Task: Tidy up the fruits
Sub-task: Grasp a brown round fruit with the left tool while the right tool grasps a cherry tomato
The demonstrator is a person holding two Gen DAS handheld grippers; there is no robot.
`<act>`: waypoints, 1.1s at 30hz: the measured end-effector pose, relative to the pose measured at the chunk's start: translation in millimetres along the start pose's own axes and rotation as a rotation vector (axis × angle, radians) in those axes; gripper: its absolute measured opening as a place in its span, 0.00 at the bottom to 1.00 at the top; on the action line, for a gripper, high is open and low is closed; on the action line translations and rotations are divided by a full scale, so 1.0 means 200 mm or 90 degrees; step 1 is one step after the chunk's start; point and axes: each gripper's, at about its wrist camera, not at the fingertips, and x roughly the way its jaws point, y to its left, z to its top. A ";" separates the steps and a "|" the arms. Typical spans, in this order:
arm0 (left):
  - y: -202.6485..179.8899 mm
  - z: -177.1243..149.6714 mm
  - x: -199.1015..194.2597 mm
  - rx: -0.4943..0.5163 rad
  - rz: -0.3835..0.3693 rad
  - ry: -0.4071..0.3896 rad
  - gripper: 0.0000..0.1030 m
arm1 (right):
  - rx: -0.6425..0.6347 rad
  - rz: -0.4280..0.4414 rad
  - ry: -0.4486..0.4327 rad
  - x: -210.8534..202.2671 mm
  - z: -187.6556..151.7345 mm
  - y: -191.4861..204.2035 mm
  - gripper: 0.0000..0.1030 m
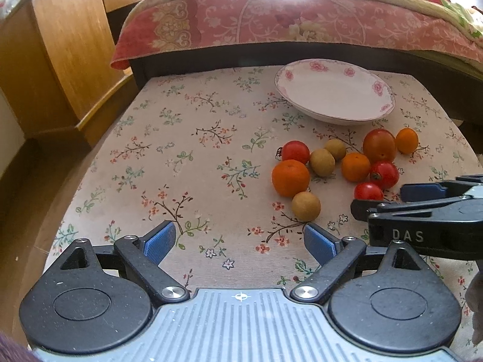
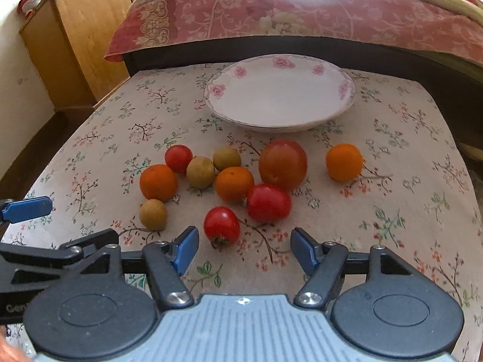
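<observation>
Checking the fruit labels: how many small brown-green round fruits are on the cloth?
3. One nearest the cameras, below the left orange; two mid-cluster, right of the small tomato. None look hidden.

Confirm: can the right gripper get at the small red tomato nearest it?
Probably yes. The right gripper is open, the small red tomato lies just ahead of its gap, and nothing sits between; neighbouring fruits stay clear.

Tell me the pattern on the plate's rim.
Pink flowers on white around the plate rim; clearest in the right wrist view.
</observation>
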 end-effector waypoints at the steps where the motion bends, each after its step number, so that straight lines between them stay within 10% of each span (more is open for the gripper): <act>1: 0.00 0.00 0.00 0.001 -0.002 0.001 0.93 | -0.003 0.004 -0.002 0.00 0.00 0.00 0.59; 8: -0.04 0.00 0.01 0.022 -0.008 -0.006 0.92 | -0.036 0.013 -0.004 0.00 0.00 0.03 0.29; 16: -0.08 0.02 0.04 0.008 -0.064 -0.002 0.67 | -0.015 0.018 -0.002 -0.05 -0.02 -0.04 0.29; 33: -0.20 0.08 0.19 0.006 -0.077 0.022 0.47 | 0.057 0.053 0.011 -0.10 -0.07 -0.21 0.29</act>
